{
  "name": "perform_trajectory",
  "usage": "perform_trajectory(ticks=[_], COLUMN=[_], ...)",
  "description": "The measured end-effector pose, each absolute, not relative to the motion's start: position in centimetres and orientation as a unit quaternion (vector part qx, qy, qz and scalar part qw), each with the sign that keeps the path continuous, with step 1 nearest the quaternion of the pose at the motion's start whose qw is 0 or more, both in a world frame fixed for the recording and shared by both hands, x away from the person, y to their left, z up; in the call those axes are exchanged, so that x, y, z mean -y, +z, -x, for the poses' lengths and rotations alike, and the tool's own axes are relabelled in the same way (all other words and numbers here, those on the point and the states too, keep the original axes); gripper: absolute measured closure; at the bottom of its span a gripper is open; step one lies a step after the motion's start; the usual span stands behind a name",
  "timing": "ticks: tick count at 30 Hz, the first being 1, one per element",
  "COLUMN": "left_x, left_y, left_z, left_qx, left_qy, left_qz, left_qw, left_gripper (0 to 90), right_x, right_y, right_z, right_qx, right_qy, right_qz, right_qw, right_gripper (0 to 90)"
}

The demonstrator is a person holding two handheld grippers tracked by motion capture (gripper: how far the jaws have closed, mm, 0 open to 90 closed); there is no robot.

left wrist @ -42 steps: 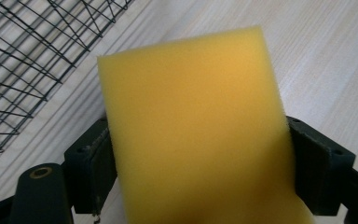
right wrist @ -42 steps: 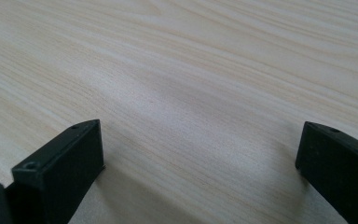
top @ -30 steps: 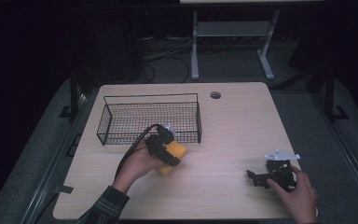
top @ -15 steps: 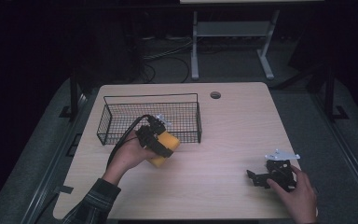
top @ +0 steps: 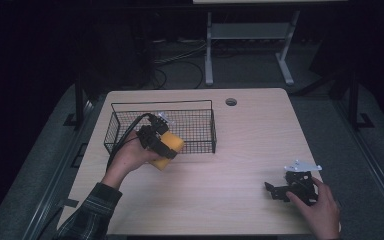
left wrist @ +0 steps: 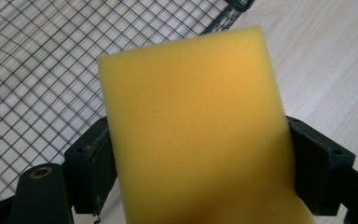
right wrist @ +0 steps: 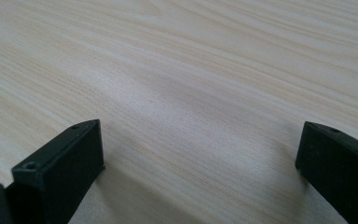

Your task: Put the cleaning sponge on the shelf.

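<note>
A pale wooden table (top: 240, 150) stands in a dark room, with a stand's legs and loose cables on the floor behind it

The left gripper's (top: 156, 140) jaws press in on the two sides of a yellow sponge (left wrist: 196, 135), one black jaw at each flank, so the block is clamped across its width and its long axis runs up and away from the jaws. In the high view the sponge (top: 167, 149) sits at the front wall of the black wire basket (top: 130, 107), just short of its front rim, and the basket's mesh lies beyond and to the left of it in the left gripper view. The likely aim is the basket; the move seems to turn on carrying the block forward over that near rim, and the left hand is by far the nearer one

The right gripper (top: 285, 189) rests low on the table at the near right, well apart from the basket, its jaws spread wide with nothing between them but bare wood

Whether the sponge's lower end touches the table or the wire cannot be told: the hand and gripper cover it. The basket's floor under the sponge is hidden, though what shows of it appears bare
</note>
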State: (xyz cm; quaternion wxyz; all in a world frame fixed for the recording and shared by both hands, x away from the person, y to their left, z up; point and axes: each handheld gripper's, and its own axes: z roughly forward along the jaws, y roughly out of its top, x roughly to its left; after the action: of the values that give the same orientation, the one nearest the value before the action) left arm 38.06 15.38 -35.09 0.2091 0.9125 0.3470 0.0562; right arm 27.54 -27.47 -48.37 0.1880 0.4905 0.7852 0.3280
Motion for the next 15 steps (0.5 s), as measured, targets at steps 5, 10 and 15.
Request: perform_trajectory(ticks=[5, 10, 15], left_x=[-16.2, -17.0, -17.7], left_y=[-34.6, -34.1, -33.6], left_z=[-38.8, -39.6, -40.4], left_qx=[-0.354, -0.361, -0.369], left_qy=[0.063, 0.069, 0.078], left_qz=[-0.909, -0.906, -0.903], left_qw=[0.209, 0.207, 0.207], left_gripper=[19.3, 19.3, 19.4], right_x=[27.5, 27.5, 27.5], right_y=[-48.4, -48.4, -48.4], right_z=[-27.5, -27.5, -27.5], right_qx=[-0.785, -0.785, -0.785], right_qy=[0.328, 0.328, 0.328], right_qz=[-0.49, -0.49, -0.491], right_qw=[0.188, 0.188, 0.188], right_gripper=[0.1, 0.1, 0.1])
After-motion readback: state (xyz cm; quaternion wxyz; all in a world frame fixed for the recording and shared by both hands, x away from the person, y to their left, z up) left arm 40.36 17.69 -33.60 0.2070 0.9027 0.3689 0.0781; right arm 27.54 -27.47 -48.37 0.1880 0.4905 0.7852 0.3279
